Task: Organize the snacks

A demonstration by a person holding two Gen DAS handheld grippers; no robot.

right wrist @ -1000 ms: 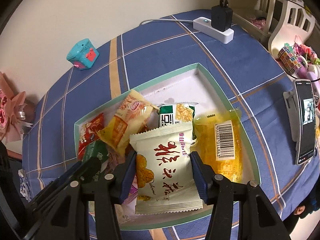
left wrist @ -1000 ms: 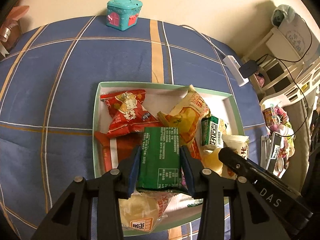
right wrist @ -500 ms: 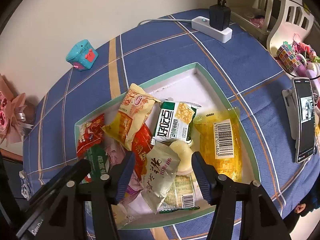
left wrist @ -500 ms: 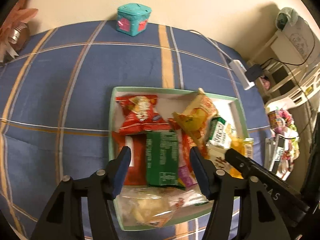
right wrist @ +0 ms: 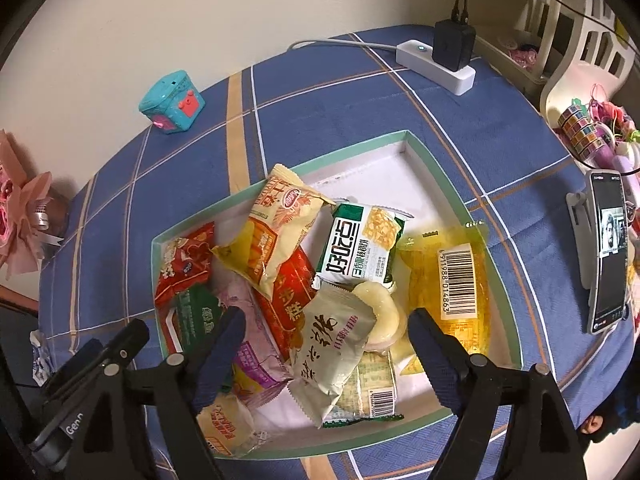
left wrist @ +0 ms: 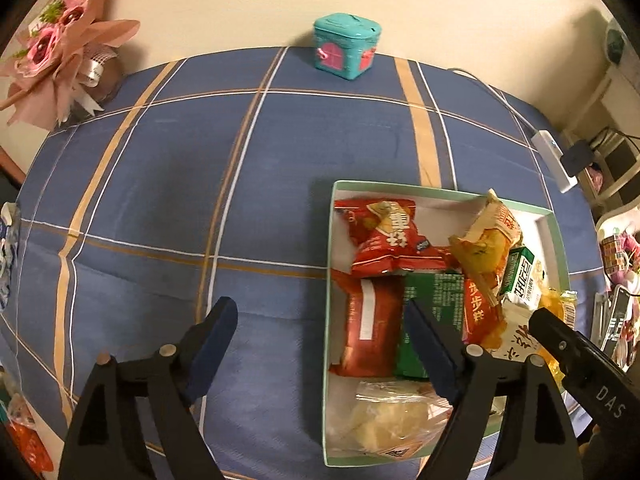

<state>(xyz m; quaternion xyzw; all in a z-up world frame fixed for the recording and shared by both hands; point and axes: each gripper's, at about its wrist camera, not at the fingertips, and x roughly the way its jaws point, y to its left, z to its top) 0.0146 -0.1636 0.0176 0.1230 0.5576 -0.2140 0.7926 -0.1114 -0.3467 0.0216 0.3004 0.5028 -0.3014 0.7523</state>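
Nearest, the left gripper (left wrist: 316,322) hangs with jaws spread wide, just opened, nothing between them; one finger is over the blue plaid cloth (left wrist: 160,184), the other over the tray's edge. The right gripper (right wrist: 326,334), also just opened wide, hangs above a pale green packet (right wrist: 332,350) without touching it. Both are above the green-rimmed tray (right wrist: 436,184), where the snack packets (right wrist: 276,236) lie heaped. Farther back stands a teal toy box (left wrist: 346,52).
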